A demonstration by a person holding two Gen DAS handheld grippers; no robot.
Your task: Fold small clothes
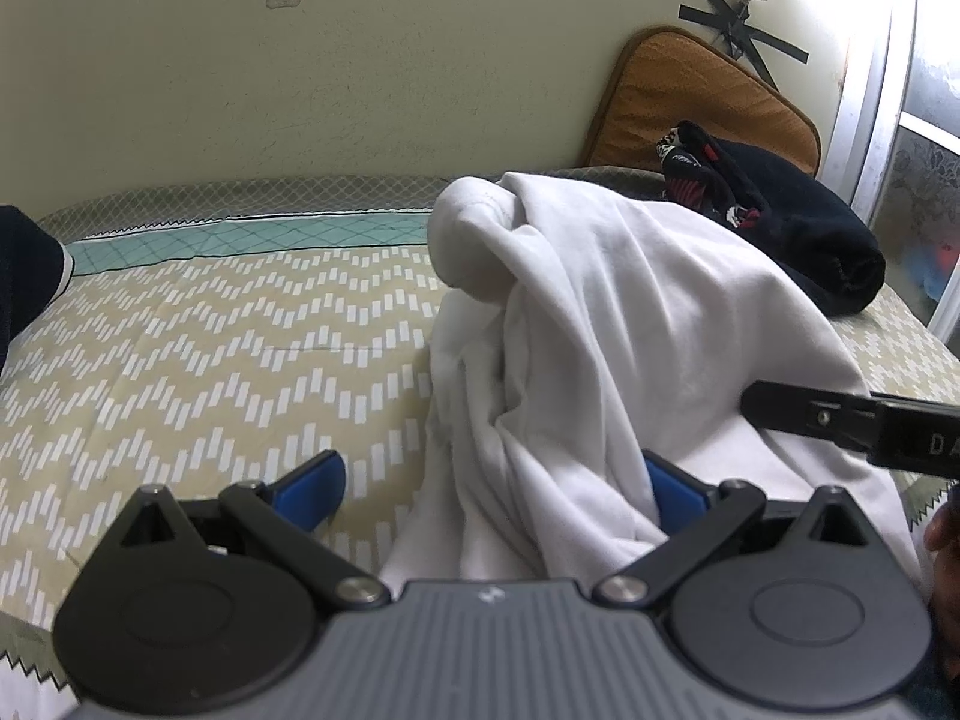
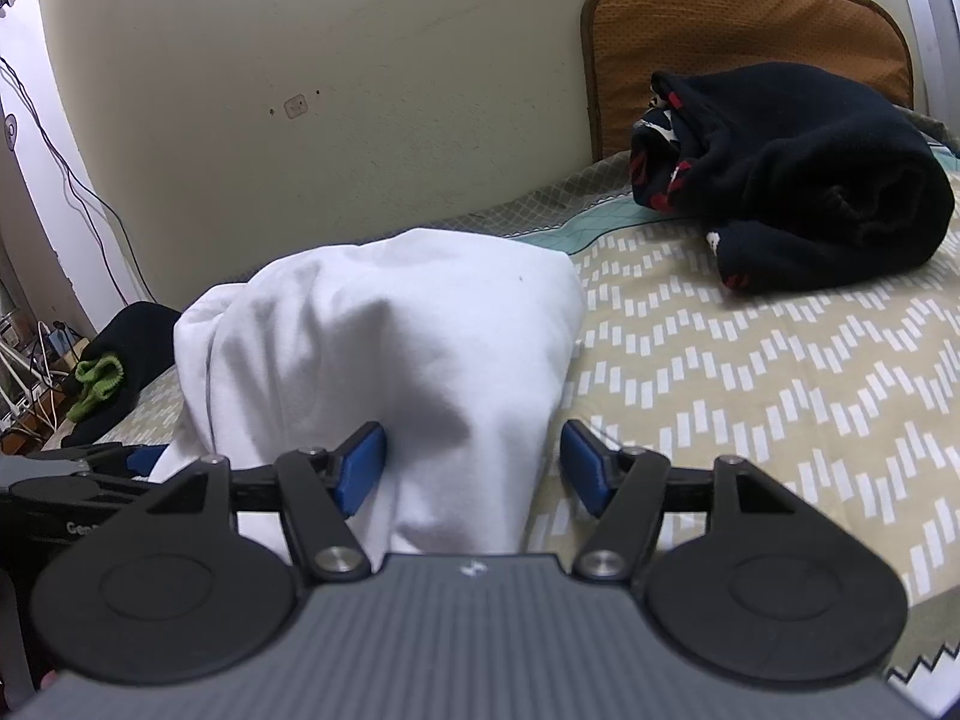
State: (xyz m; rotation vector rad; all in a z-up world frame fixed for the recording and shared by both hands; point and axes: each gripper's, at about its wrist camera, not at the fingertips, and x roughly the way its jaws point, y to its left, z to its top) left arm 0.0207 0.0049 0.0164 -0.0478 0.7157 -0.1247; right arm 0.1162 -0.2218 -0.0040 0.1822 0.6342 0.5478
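A white garment (image 1: 600, 336) lies bunched in a mound on the patterned bed sheet (image 1: 210, 348). My left gripper (image 1: 492, 480) is open, its blue pads (image 1: 312, 486) wide apart, with the cloth's near edge between the jaws. My right gripper (image 2: 474, 468) is open too, its blue pads (image 2: 360, 468) either side of the same white garment (image 2: 384, 348). The right gripper's black finger (image 1: 840, 420) shows at the right in the left wrist view. The left gripper's body (image 2: 66, 492) shows at the left in the right wrist view.
A folded black garment with red and white print (image 2: 798, 180) lies at the bed's far corner, before an orange cushion (image 2: 744, 30) leaning on the wall. Another dark garment with green cuffs (image 2: 102, 378) lies at the left. Cables hang by the wall (image 2: 72, 192).
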